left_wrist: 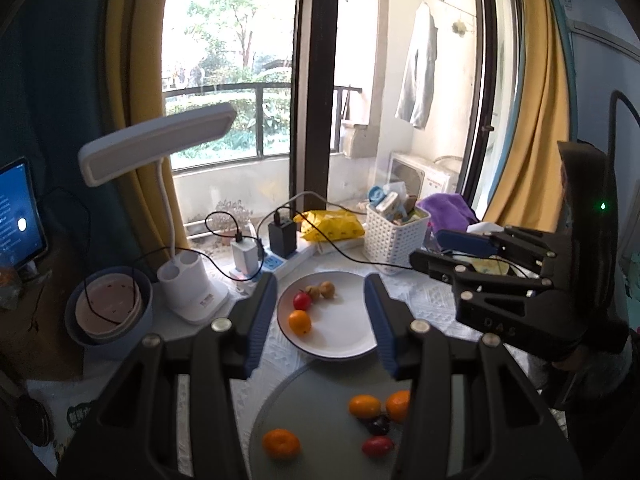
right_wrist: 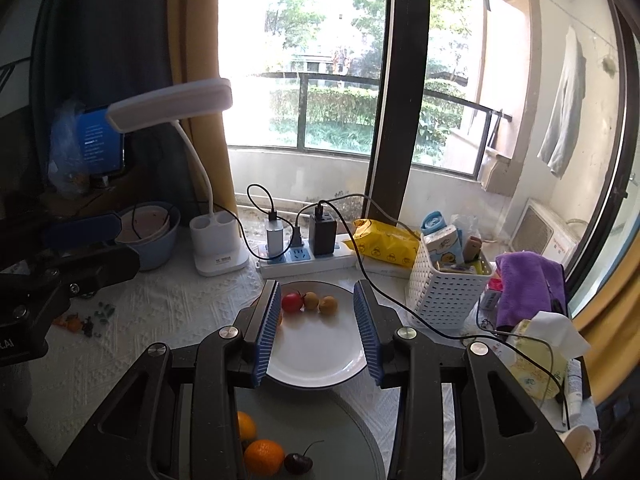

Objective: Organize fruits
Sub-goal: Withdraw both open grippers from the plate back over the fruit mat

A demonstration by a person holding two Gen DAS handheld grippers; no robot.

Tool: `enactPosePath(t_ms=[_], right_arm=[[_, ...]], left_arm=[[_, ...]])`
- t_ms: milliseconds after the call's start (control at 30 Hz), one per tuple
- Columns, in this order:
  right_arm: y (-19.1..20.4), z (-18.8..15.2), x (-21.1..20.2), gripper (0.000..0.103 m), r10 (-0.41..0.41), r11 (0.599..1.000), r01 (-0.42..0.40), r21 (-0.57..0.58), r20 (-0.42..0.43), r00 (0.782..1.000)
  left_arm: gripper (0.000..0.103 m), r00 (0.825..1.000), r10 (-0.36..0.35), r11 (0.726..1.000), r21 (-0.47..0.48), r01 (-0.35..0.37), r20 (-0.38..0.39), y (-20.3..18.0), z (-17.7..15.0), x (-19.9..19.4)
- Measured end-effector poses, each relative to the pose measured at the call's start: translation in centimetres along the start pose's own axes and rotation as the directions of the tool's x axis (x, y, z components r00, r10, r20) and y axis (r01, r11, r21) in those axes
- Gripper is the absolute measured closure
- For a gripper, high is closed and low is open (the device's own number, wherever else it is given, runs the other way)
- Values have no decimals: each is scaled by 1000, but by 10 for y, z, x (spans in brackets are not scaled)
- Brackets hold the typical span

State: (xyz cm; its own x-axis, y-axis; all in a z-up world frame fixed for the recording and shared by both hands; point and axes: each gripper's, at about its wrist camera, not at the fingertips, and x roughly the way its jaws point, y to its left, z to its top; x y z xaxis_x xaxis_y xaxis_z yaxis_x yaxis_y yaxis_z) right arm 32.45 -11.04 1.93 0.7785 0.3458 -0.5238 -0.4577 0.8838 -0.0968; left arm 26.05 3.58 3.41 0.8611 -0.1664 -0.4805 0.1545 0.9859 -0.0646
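In the left wrist view the left tool (left_wrist: pixel 320 316) hangs spread and empty above the grey tray (left_wrist: pixel 280 404); its loose fruits (left_wrist: pixel 364 406) lie below and nearer, toward the desk's near edge, some hidden by the fingers. In the right wrist view the right tool (right_wrist: pixel 316 328), also spread and empty, frames the white plate (right_wrist: pixel 320 356); tray fruit is cut off below.

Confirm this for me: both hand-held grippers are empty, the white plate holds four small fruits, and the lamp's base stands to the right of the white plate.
One detail is off: the lamp's base stands to the left of the white plate, not the right, as the right wrist view shows. The rest holds: the left hand-held gripper and right hand-held gripper are empty, and the plate holds four small fruits.
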Motion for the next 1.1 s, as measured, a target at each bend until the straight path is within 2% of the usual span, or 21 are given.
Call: enactPosePath(t_ms=[567, 1100], right_arm=[[6, -16, -60, 63, 7, 1000, -7, -18, 42, 999], [0, -48, -94, 63, 44, 999, -43, -29, 46, 998]], left_arm=[[56, 999, 18, 1000, -8, -18, 44, -25, -20, -48], [56, 999, 49, 999, -20, -49, 18, -53, -53, -61]])
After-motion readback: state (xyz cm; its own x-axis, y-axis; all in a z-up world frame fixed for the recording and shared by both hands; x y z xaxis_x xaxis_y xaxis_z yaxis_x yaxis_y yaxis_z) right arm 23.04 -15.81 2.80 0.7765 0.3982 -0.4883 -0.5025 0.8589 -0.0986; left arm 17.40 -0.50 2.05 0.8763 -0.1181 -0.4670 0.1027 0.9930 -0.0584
